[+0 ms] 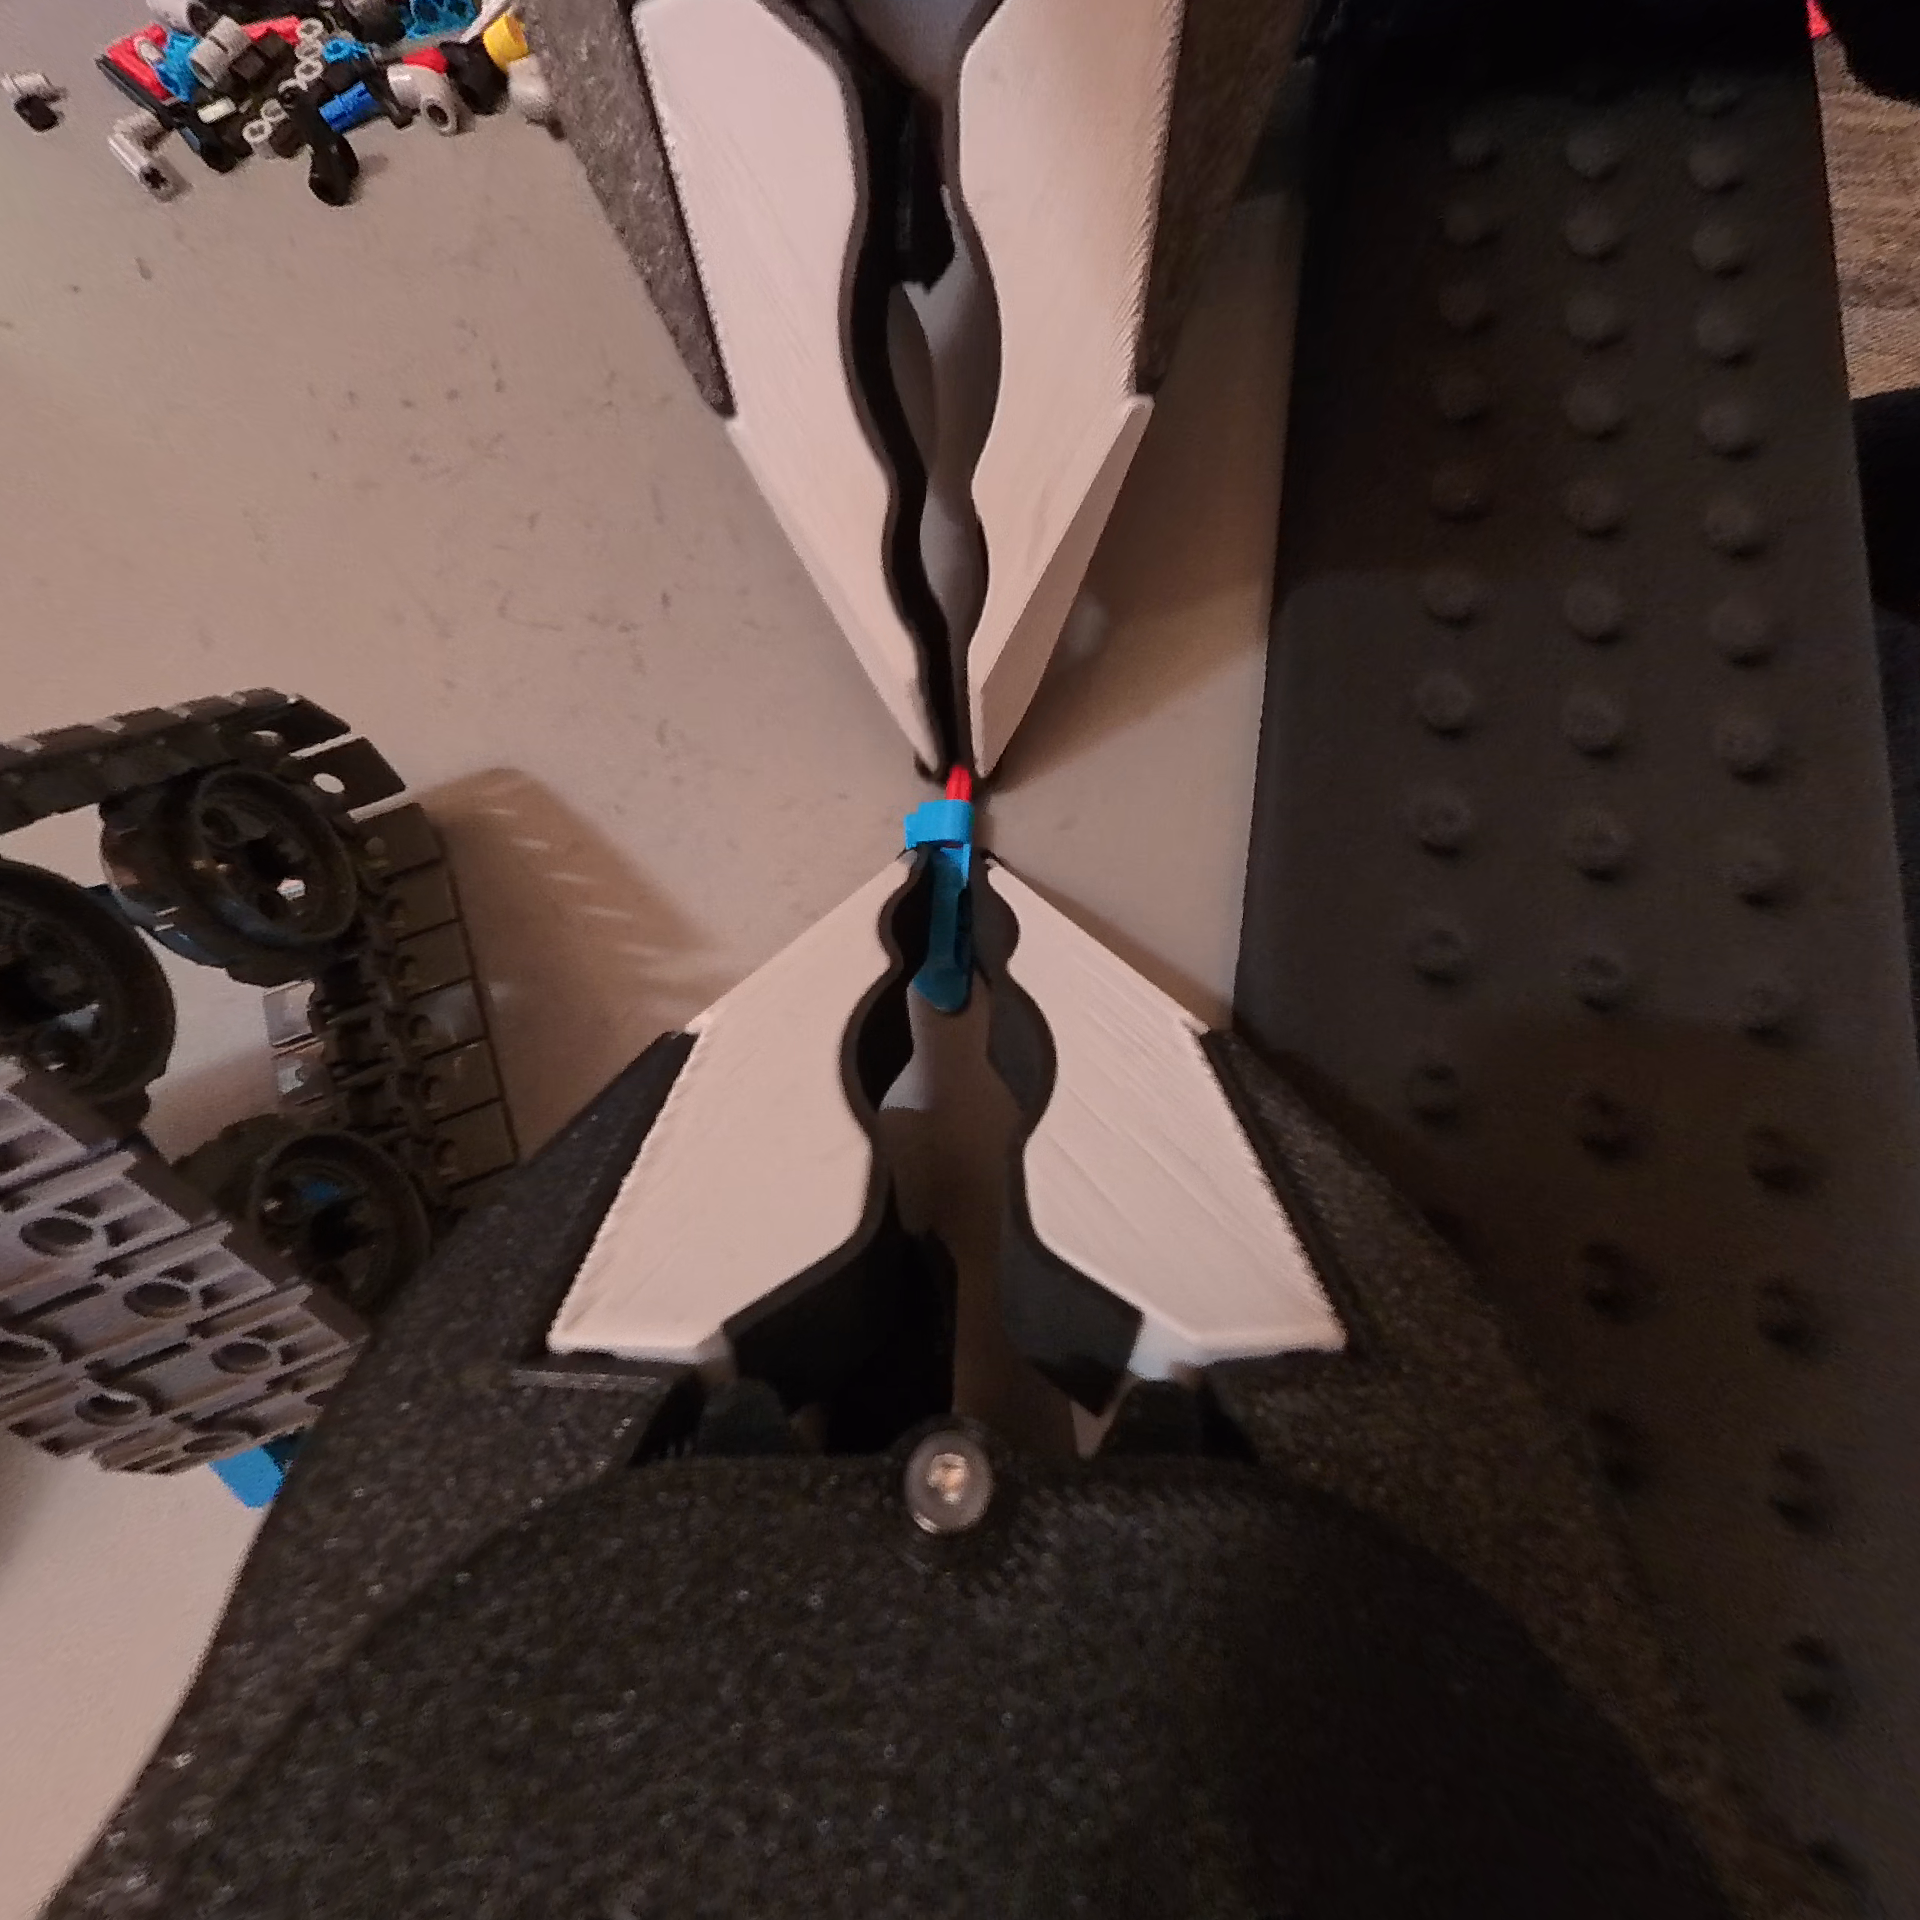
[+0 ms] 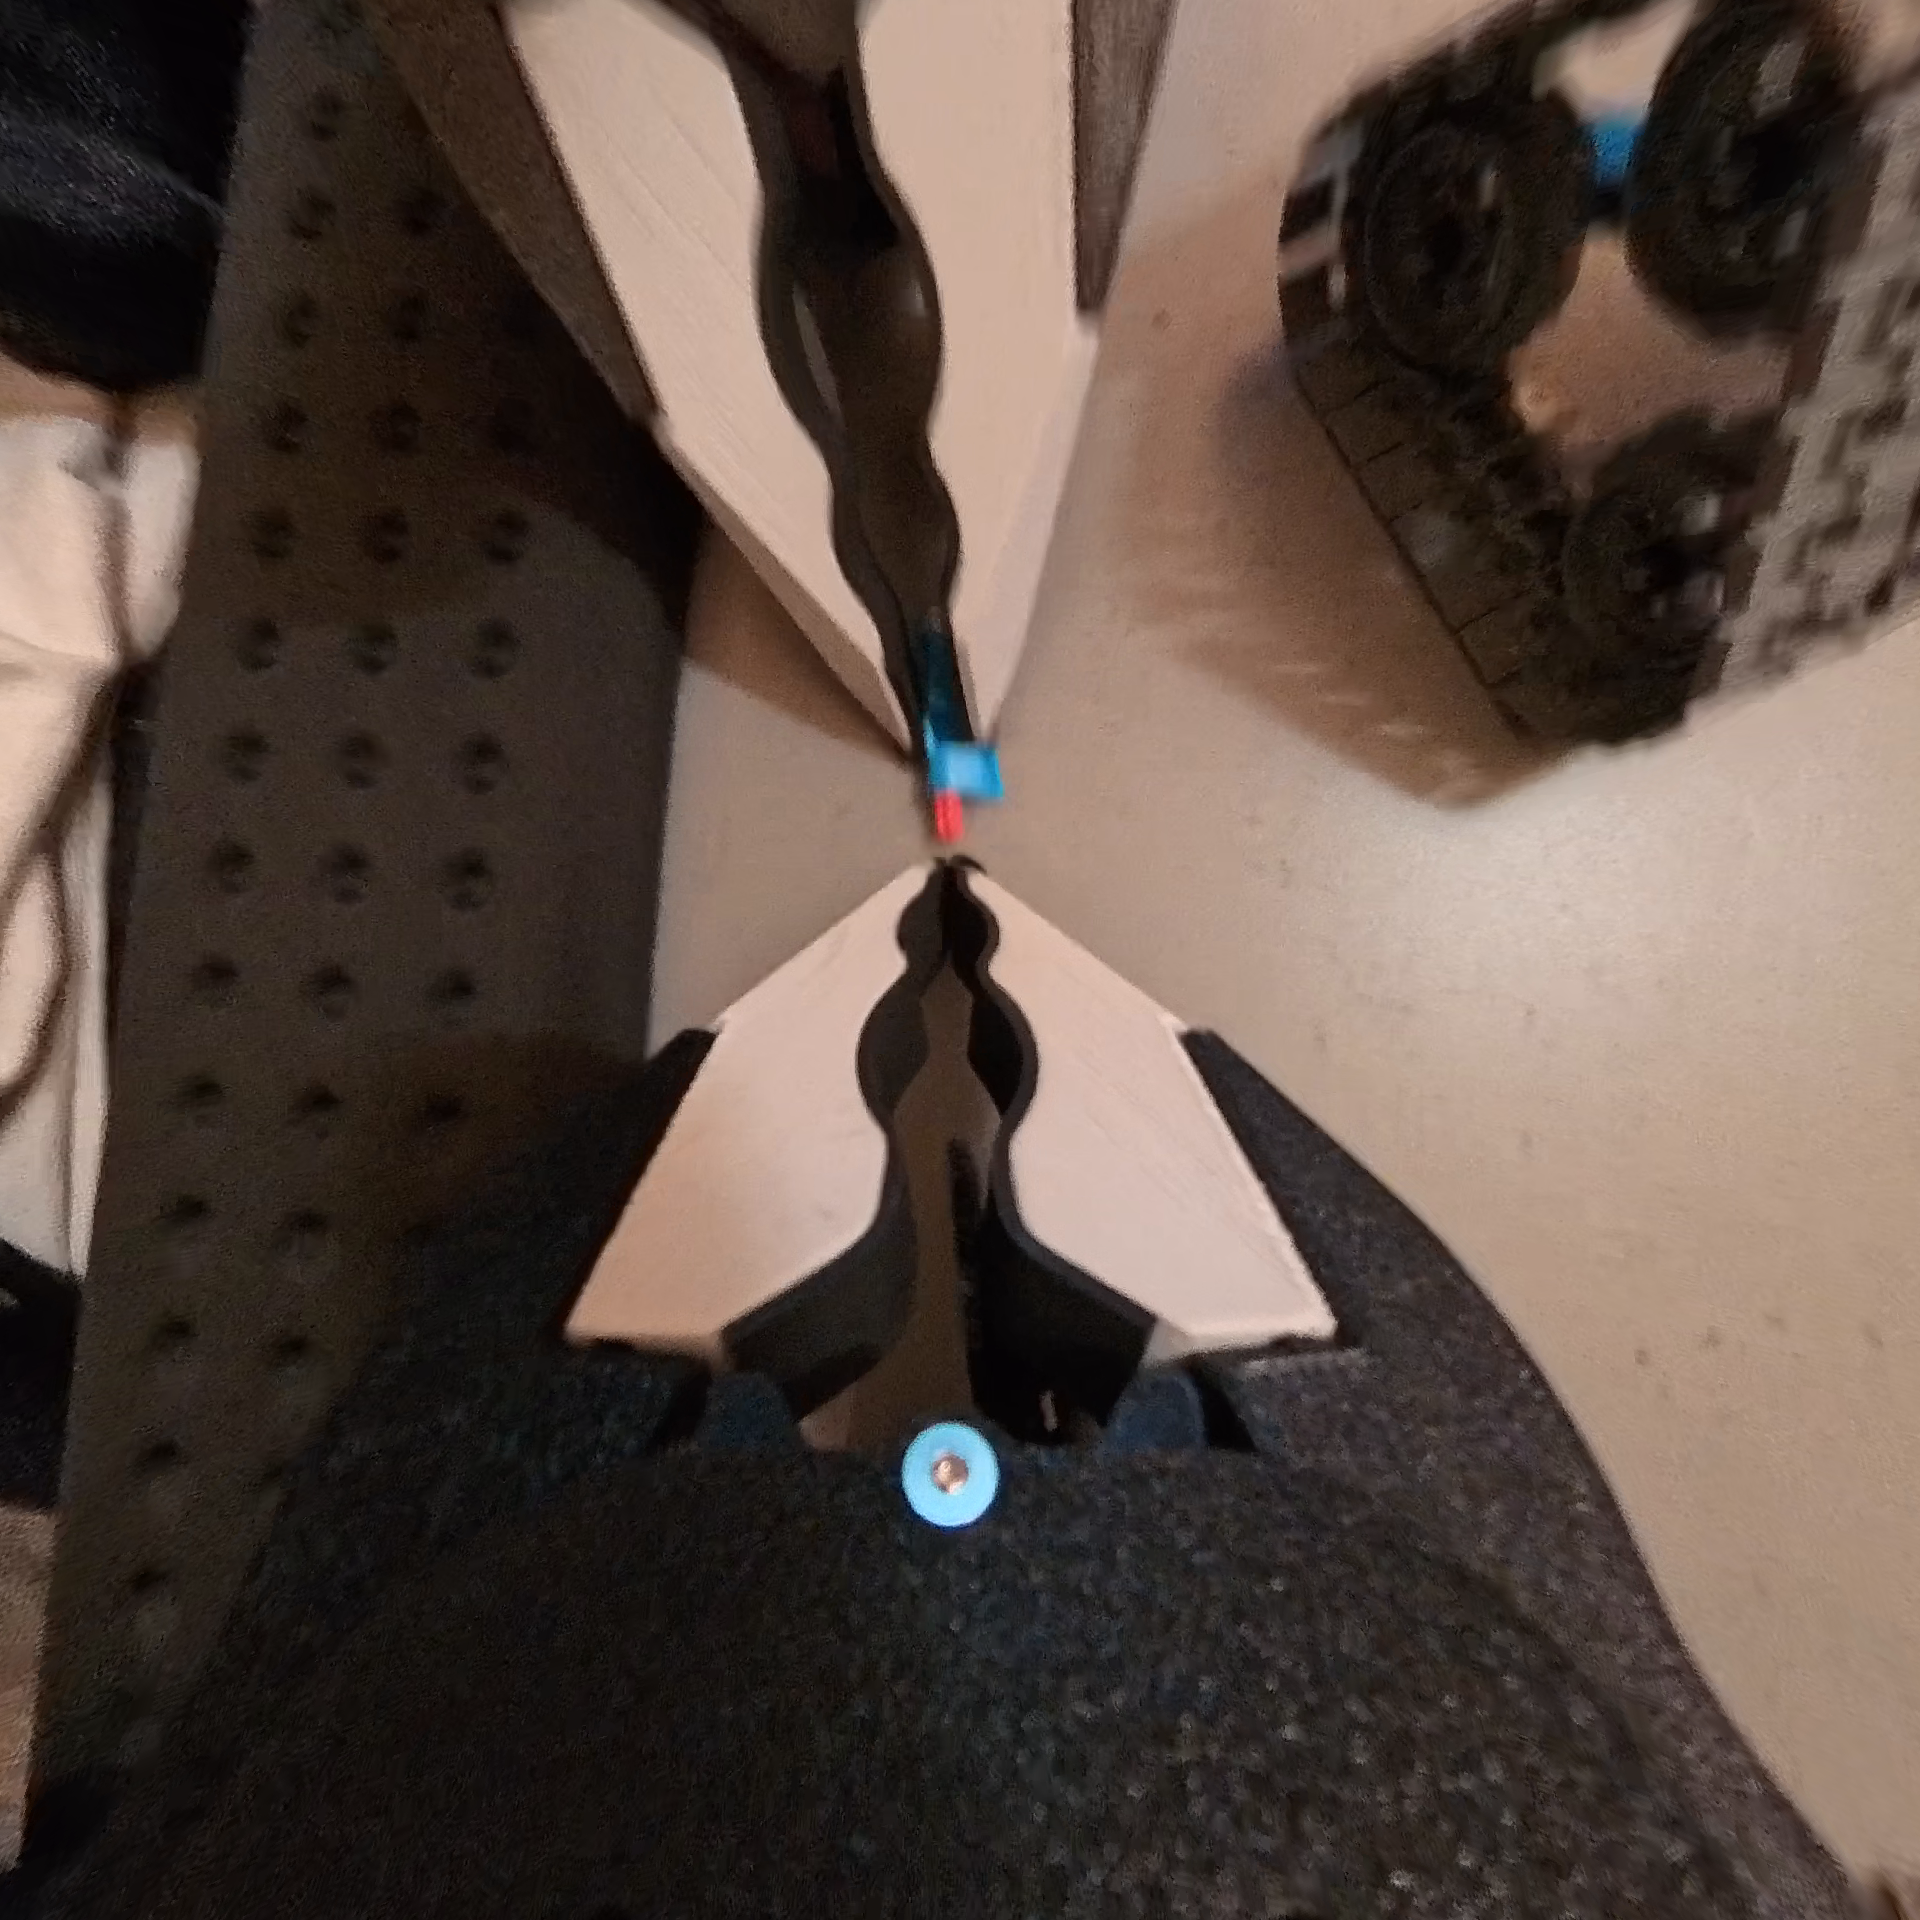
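Note:
My left gripper (image 1: 940,868) is shut on a small blue connector piece (image 1: 940,826). The piece runs back between the pads, and its head sticks out past the tips. A short red pin (image 1: 961,781) stands out of that head. My right gripper (image 2: 951,868) is shut, tip to tip with the left one, and its pads meet just short of the red pin's end (image 2: 943,816). In the left wrist view the right gripper (image 1: 956,758) comes in from the top, with its tips at the pin. In the right wrist view the left gripper (image 2: 940,738) holds the blue piece (image 2: 961,774).
A black tracked vehicle model (image 1: 208,987) with wheels and a grey beam frame lies on the beige table (image 1: 416,468). It also shows in the right wrist view (image 2: 1610,364). A pile of loose coloured pieces (image 1: 312,83) lies at the far left. A dark studded panel (image 1: 1558,831) runs along the table's side. My left and right fingertips are right by each other.

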`<state>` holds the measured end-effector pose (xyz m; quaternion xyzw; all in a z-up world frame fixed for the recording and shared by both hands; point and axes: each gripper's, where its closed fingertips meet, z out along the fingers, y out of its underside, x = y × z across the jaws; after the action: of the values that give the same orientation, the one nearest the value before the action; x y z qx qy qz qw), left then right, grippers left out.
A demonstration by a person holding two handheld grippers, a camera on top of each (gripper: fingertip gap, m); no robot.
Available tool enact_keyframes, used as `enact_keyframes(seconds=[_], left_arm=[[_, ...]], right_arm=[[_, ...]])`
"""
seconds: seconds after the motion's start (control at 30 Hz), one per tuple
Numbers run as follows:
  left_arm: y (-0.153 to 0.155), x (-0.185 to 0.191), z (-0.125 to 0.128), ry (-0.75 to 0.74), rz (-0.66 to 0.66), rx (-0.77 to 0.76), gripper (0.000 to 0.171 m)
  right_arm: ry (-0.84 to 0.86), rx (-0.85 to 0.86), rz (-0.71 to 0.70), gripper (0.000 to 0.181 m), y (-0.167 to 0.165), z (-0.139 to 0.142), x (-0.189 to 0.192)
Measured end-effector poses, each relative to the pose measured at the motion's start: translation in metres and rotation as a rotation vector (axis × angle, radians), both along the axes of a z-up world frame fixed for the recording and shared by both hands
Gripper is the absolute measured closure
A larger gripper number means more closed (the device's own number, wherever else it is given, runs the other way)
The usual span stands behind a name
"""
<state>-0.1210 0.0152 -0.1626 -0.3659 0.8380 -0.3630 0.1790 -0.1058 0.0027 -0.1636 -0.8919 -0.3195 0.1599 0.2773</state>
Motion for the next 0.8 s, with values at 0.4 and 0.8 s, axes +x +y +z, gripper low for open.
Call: enact_keyframes(seconds=[0.4, 0.8], left_arm=[[-0.003, -0.003, 0.003, 0.072, -0.003, -0.087, 0.166], [-0.009, -0.007, 0.021, 0.174, -0.012, -0.344, 0.171]], right_arm=[[0.040, 0.143, -0.154, 0.163, -0.013, 0.014, 0.009], [-0.097, 0.389, -0.030, 0.178, 0.008, 0.022, -0.014]])
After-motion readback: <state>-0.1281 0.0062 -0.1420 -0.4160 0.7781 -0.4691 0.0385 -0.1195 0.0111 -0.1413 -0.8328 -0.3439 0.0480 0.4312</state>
